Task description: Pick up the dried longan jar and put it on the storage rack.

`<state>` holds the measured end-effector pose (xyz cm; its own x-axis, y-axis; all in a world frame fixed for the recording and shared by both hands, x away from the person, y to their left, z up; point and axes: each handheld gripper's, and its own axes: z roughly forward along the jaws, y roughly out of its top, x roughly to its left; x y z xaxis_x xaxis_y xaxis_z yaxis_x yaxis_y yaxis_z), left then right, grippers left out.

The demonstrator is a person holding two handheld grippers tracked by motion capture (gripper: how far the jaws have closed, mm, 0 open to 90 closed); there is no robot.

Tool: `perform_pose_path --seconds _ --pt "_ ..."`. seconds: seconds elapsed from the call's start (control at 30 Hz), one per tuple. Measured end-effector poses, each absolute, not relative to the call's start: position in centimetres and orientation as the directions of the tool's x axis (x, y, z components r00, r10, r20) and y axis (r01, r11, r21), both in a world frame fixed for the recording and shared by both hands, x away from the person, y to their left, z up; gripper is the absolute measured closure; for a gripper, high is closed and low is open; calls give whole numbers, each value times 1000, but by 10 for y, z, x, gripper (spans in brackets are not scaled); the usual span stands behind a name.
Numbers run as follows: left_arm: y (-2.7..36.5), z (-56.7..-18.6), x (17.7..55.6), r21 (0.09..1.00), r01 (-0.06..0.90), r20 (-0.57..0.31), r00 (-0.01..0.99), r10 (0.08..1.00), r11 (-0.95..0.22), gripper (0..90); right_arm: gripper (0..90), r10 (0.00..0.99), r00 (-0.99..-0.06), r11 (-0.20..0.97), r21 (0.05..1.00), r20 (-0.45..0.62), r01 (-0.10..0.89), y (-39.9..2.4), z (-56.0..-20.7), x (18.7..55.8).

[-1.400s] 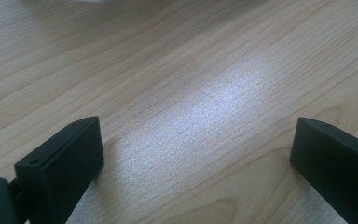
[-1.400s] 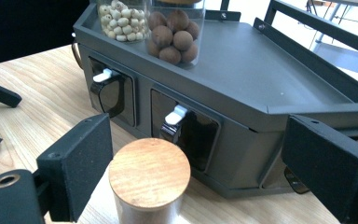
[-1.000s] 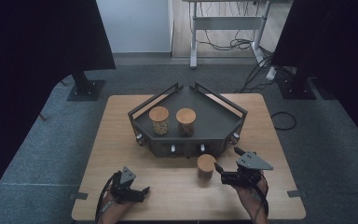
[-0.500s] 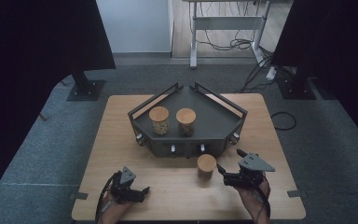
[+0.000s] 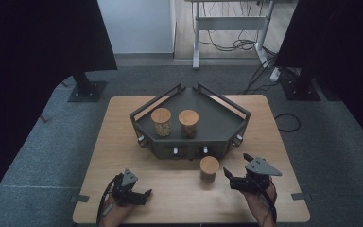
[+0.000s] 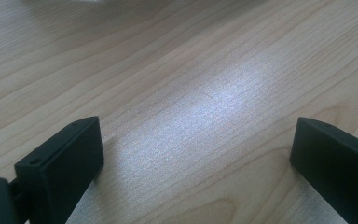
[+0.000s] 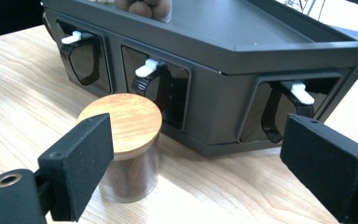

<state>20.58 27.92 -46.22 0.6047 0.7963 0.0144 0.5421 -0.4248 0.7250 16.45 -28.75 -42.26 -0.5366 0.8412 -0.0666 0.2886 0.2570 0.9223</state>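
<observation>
Jar (image 7: 126,140) partly behind right tongs (image 7: 205,158) (open)

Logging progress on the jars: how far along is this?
Two jars stand on the dark rack. In hand: the open right gripper beside the third jar on the table, not gripping. Left: lifting it onto the rack.

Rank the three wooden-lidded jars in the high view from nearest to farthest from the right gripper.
From the right gripper:
1. The jar on the table, just to its left, in front of the dark tray.
2. The right-hand jar on the tray, farther back.
3. The left-hand jar on the tray, beside it and farthest left.
</observation>
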Motion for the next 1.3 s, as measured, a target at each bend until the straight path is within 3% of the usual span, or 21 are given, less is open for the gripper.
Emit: perform_pose_path --seconds 1.3 --pt "279 -462 206 725 542 14 604 797 -424 24 85 864 -500 269 888 -51 374 -297 -440 169"
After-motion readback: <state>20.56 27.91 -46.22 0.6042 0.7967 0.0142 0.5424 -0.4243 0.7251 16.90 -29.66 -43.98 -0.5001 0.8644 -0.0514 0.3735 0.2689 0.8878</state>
